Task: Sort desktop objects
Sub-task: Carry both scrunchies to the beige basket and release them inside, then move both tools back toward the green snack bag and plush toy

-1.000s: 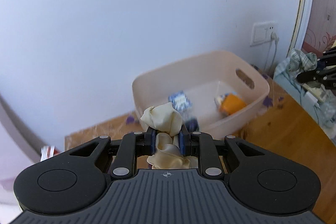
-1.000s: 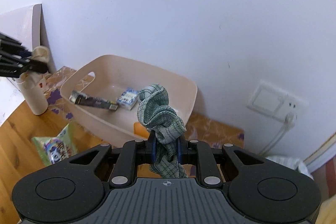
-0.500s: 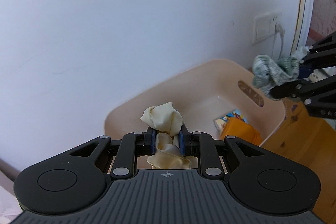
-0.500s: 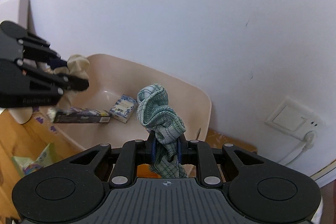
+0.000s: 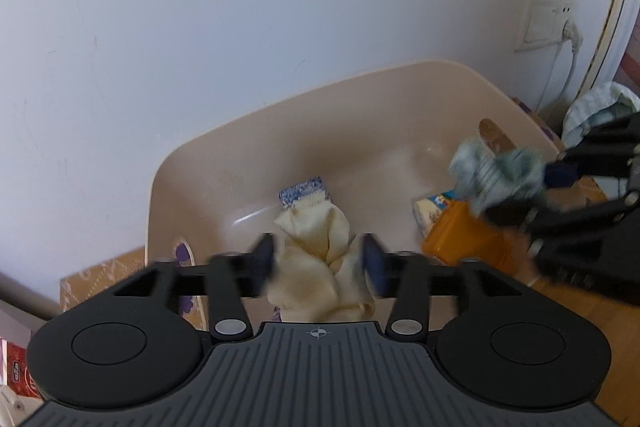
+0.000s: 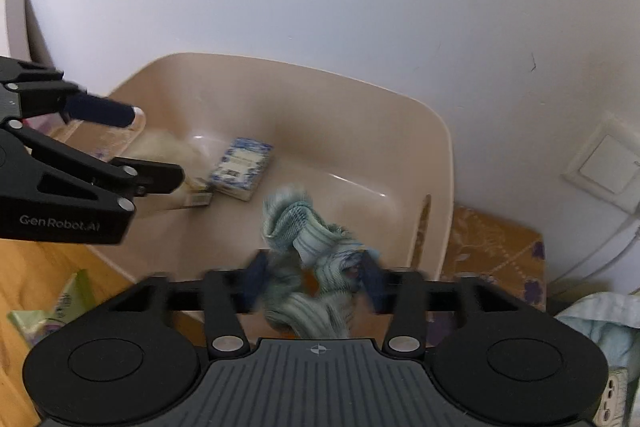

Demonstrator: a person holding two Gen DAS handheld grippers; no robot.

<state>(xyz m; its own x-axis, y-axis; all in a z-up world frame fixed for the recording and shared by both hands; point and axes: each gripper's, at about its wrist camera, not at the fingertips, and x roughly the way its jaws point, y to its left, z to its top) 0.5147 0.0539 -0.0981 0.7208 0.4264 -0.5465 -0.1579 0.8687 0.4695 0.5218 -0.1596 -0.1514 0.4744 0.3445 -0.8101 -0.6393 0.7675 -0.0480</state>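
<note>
A white wall fills the upper part of both views, and against it on the wooden desk stands a beige plastic basin, the largest thing on the surface. Both grippers hang over the basin's open mouth. The left gripper has its jaws spread wide, and a crumpled cream cloth sits in the gap between them, its edges blurred; it lies close to both blue pads, but whether it touches either one cannot be told. The right gripper likewise has its jaws parted, with a twisted green cloth lying between them, bunched and blurred, so contact with the pads is also unclear. From the left wrist view the right gripper enters at the right edge with the green cloth at its tip above the basin's right side, over an orange container and a small pale packet beside it; neither of these shows clearly in the right wrist view. That view instead shows the left gripper coming in from the left, a blue-and-white patterned box flat on the basin floor, and a green snack packet on the desk outside the basin. The left view catches only a corner of that box behind the cream cloth. A wall socket with a plugged cord appears in both views.
</note>
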